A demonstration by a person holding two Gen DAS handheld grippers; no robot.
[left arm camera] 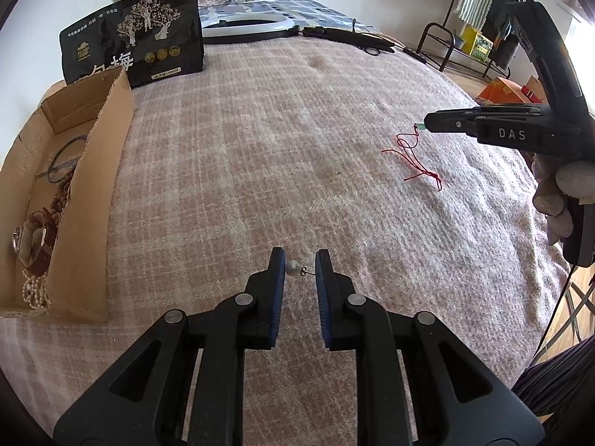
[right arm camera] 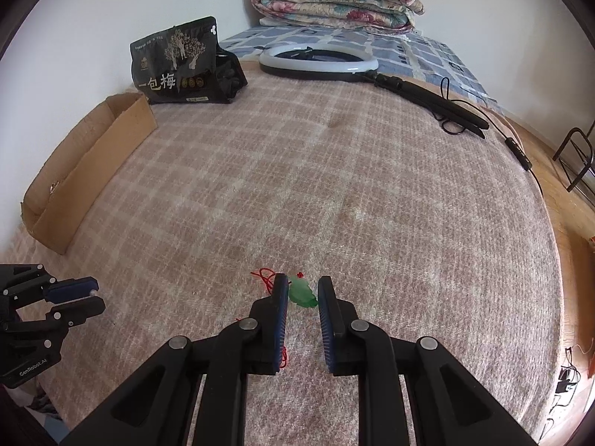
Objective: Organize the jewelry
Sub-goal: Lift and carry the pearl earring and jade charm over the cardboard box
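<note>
Green, your jade pendant on its red cord sits gripped in your right gripper jaws, your left gripper pinches a pearl earring, above the plaid bed blanket, cardboard box far left.

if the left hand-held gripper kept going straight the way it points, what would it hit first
Most likely the plaid blanket just beyond the pearl earring the left hand-held gripper grips; it points steeply down and nothing else lies ahead, though depth is uncertain.
</note>
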